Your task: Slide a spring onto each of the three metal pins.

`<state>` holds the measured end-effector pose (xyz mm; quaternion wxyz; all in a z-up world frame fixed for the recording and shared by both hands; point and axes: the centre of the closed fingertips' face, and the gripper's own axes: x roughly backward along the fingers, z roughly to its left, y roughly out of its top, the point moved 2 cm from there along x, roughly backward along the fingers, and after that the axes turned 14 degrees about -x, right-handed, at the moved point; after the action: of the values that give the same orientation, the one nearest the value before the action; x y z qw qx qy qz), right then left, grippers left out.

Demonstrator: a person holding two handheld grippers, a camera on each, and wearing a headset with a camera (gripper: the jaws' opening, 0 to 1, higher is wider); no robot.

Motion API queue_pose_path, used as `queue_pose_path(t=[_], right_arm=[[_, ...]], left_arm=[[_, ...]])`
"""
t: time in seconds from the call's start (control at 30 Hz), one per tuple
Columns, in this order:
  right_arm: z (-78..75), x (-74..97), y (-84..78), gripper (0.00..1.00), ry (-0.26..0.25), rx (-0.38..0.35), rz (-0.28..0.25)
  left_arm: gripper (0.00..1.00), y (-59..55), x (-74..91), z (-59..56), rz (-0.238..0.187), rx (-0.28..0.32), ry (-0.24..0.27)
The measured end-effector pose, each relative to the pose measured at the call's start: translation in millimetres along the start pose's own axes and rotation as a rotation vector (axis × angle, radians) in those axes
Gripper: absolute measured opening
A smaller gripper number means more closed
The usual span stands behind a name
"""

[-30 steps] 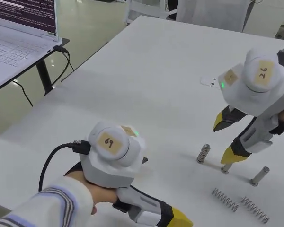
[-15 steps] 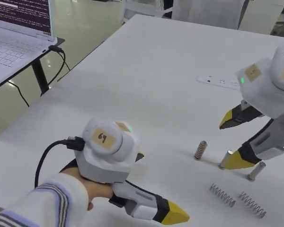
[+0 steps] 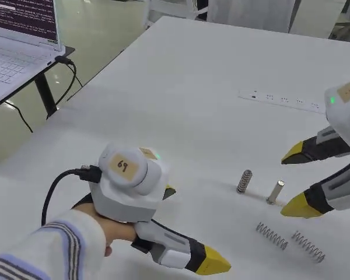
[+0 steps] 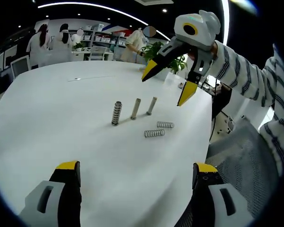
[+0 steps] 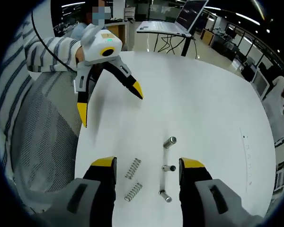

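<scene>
Metal pins, three short upright ones, stand in a row on the white desk (image 4: 47, 118) in the left gripper view: sprung pin (image 4: 116, 113) with a coiled spring around it, then middle bare pin (image 4: 135, 108), then end bare pin (image 4: 152, 105). Head view gives the sprung pin and one bare pin next to it. Right gripper view looks down on the tops of all three.

First loose spring (image 4: 154, 133) and second loose spring (image 4: 165, 125) lie flat on the desk, just beside the pins and apart from each other.

Left hand-held gripper (image 4: 136, 168): jaws wide apart, nothing between them, low over the desk, well short of the pins. A hand in a striped sleeve holds it.

Right hand-held gripper (image 3: 294, 181): jaws spread, empty, raised off the desk. In the head view its lower tip is near the bare pin, not touching.

Around: white power strip (image 3: 283, 100) further back on the desk, open laptop (image 3: 17, 35) on a side stand, black cable (image 3: 55, 189) plugged into the left hand-held gripper.
</scene>
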<state>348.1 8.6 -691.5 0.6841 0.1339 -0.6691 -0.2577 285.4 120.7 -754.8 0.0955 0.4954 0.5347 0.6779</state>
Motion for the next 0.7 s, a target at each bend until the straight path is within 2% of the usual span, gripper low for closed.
queue_pose_path(t=[0.17,0.33,0.5,0.7], right_arm=[[1.7,6.0,-8.4,0.54,-0.017,-0.06,-0.044],[4.2,9.5,-14.9,0.57,-0.031,-0.115,-0.098],[9.3,11.9,-22.1,0.58,-0.054,-0.168,-0.15],[14.4,12.6,-36.3,0.6,-0.058,-0.222,-0.172]], left_arm=[[0.97,-1.2,1.0,0.3,0.004,0.006,-0.005],[0.96,1.2,2.7,2.7,-0.012,-0.006,0.003],[0.96,-3.1,3.2,1.8,0.004,-0.006,-0.004],[0.96,-8.0,5.0,1.1,0.016,0.009,-0.011]])
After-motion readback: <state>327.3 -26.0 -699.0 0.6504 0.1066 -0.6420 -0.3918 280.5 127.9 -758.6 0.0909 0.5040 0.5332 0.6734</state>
